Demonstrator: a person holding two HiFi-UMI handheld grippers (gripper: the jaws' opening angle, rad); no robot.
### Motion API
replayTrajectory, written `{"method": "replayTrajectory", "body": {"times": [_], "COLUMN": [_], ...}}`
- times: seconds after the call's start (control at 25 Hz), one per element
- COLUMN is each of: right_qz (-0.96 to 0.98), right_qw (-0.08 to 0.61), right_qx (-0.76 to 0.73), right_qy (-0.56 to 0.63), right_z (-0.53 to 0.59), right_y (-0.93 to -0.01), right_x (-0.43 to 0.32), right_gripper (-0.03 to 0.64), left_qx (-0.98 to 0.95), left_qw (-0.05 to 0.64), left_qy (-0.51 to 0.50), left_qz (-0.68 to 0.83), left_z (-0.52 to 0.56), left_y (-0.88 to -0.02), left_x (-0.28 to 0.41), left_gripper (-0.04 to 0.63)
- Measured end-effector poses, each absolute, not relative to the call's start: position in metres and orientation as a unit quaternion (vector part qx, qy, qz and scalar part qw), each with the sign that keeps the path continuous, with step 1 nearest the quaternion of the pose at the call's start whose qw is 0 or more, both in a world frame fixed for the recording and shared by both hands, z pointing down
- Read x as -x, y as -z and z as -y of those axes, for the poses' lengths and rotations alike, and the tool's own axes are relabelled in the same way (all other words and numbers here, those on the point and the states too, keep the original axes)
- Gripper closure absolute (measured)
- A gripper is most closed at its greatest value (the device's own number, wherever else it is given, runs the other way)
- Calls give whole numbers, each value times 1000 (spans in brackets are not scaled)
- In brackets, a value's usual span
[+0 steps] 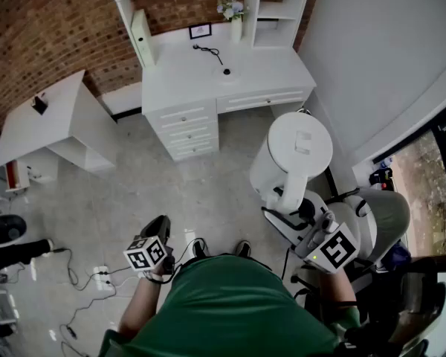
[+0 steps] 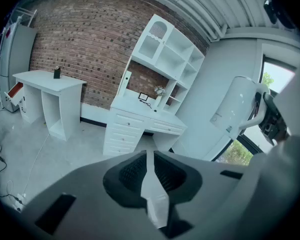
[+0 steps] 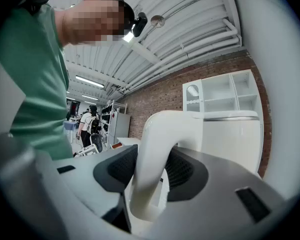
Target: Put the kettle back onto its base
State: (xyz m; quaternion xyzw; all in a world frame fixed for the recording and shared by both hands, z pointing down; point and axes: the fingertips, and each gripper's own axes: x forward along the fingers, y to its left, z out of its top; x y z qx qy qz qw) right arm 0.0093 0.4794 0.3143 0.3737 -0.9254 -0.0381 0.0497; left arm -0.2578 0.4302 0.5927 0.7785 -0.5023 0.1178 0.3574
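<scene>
Two grippers: the left gripper [image 2: 149, 156] is closed together, empty. The right gripper [image 3: 151, 176] clamps the handle [image 1: 286, 199] of the white kettle [image 1: 293, 155], in the air, well apart from the desk [image 1: 267, 69]. It seems rigid, smooth, maybe heavy; the handle is the safest hold.

Plain green shirt [image 1: 230, 307]
</scene>
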Motion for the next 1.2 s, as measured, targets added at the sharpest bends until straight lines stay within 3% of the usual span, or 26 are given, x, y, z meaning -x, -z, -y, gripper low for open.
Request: {"method": "replayTrajectory", "body": {"times": [0.84,1.2], "right_qz": [942,945], "right_qw": [14,19], "right_qx": [-333,-325], "right_qy": [21,39], "right_z": [-499,-484], "right_y": [-315,-310], "right_x": [-81,-89], "right_gripper": [437,437], "left_qx": [-756,-746], "left_qw": [372,351], "left_qy": [-121,-110], "left_qz": [526,555], "left_z": [-481,-459], "left_y": [-604,-585], "left_x": [187,199], "left_gripper": [538,538]}}
